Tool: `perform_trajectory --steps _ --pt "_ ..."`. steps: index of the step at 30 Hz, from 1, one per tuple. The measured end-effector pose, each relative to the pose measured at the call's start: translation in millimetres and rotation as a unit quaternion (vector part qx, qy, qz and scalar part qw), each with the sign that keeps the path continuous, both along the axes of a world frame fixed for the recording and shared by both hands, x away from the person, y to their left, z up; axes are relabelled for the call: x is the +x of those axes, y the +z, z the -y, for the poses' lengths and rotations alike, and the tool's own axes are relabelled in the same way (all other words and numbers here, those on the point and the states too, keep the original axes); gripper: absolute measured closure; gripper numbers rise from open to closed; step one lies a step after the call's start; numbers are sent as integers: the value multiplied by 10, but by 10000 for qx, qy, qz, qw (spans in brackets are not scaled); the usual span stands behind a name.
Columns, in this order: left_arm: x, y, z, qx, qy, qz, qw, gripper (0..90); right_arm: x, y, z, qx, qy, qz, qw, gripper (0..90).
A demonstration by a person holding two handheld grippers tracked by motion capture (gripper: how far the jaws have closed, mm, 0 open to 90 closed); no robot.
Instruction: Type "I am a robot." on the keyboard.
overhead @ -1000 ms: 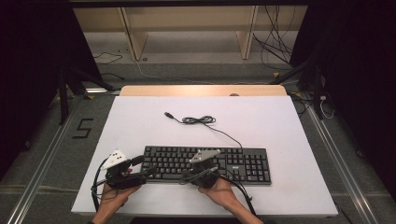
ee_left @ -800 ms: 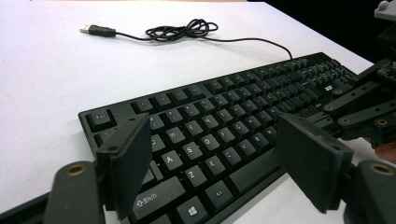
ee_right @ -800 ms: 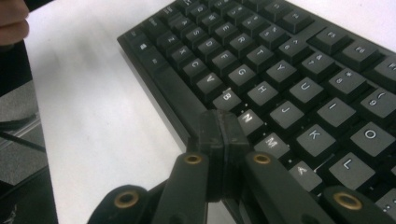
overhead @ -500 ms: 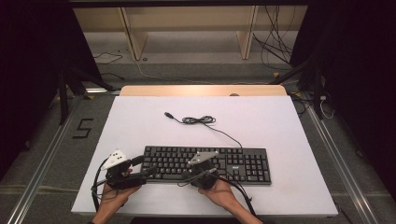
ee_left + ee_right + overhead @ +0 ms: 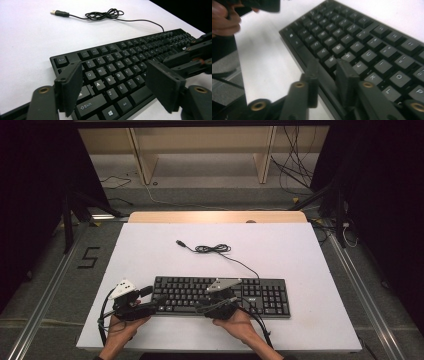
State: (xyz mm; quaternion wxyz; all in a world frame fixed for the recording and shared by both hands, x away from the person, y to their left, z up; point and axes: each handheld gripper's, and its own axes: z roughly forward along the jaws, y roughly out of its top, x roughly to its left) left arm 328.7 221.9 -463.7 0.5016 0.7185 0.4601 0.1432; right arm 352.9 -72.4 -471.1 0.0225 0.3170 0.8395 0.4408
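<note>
High view: one keyboard (image 5: 220,296) lies near-centre on the white surface (image 5: 300,255), its cable (image 5: 215,249) coiled just beyond, plug end free. Two tools: left tool (image 5: 156,304) at the keyboard's near-left corner, right tool (image 5: 202,308) at its near edge, mid-length. Neither hand has shifted noticeably.

Left gripper view: left tool's jaws stand wide, straddling the corner keys without pressing; they have just eased inward slightly. Released, nothing held.

Right gripper view: right tool (image 5: 327,82) was clenched a second ago; its jaws have just been opening, and the keyboard's (image 5: 362,50) front edge now sits between them, not clearly pinched. Likely a grip on the edge is being let go or reset.

Count: one keyboard, one cable, two tools.
</note>
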Motion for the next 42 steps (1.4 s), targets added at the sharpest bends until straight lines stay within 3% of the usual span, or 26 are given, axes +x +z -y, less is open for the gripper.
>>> perform_trajectory --steps 3,11,20,26,31,42 --pt "22 -12 3 30 32 -56 10000 351 11 35 45 84 -81 16 9999 600" --pt "92 -47 28 124 58 -206 9997 511 41 100 166 203 -292 47 9994 465" --pt "175 -89 96 387 -33 -360 9986 738 11 132 207 268 -310 96 9991 409" --pt "229 -119 123 512 -76 -482 9975 834 -11 149 222 280 -310 117 9991 390" --pt "256 -146 141 615 -90 -581 9964 886 -33 166 241 326 -306 143 9989 376" --pt "275 -167 150 692 -133 -667 9953 889 -72 186 256 361 -279 167 9988 371"
